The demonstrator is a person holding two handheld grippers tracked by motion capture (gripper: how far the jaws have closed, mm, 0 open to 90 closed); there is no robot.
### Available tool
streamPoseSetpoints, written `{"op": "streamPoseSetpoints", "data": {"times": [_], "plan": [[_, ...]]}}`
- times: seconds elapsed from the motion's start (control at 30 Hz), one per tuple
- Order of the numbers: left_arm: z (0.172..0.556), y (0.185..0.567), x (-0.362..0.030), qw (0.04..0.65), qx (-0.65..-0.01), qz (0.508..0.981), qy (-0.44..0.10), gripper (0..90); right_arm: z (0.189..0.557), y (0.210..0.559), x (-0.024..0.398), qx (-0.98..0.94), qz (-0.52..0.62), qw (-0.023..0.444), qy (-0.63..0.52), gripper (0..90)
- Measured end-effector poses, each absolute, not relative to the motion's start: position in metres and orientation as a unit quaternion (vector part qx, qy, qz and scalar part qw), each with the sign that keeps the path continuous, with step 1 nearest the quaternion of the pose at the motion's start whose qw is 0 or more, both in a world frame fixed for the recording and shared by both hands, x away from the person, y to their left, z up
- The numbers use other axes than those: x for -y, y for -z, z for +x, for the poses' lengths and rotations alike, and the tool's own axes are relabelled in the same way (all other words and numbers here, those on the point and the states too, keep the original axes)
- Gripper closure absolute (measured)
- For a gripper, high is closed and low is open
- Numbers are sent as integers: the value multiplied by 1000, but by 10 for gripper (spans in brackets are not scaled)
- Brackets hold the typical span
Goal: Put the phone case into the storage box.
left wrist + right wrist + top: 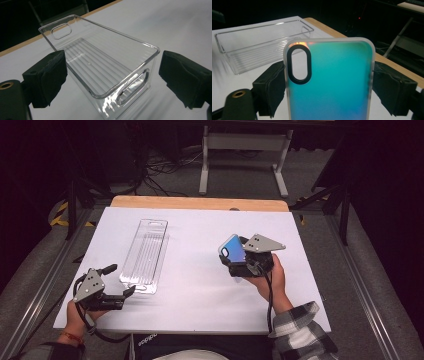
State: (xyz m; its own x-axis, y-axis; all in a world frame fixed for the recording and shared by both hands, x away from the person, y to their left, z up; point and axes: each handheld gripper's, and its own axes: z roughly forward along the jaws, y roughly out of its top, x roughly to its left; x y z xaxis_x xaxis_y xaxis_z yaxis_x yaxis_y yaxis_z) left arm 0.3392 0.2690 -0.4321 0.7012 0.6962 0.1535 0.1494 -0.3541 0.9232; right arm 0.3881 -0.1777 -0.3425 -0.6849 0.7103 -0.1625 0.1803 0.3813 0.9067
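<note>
From the high view, my right gripper [239, 257], right of centre, clamps a blue-green iridescent phone case [231, 247], lifted off the white table [200, 285]. The long clear plastic bin [145, 255] lies to its left, long axis running up the frame. My left gripper [116, 279] sits at lower left, jaws wide, nearer the bin.

In the left gripper view, the bin's near end [125, 82] stands between spread pads, untouched.

In the right gripper view, both pads press the case [332, 82] by its edges; the bin [262, 42] waits upper left. I read no writing.
</note>
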Motion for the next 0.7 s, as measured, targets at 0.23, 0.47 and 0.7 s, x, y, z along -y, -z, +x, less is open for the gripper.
{"op": "streamPoseSetpoints", "data": {"times": [0.23, 0.47, 0.7], "plan": [[339, 420, -251, 523, -265, 766, -264, 82, 389, 343, 164, -765, 292, 293, -493, 173], [343, 413, -222, 539, -242, 767, -250, 80, 389, 344, 146, -741, 303, 309, -513, 173], [348, 408, -199, 557, -223, 767, -228, 85, 388, 346, 136, -738, 302, 307, -520, 173]]}}
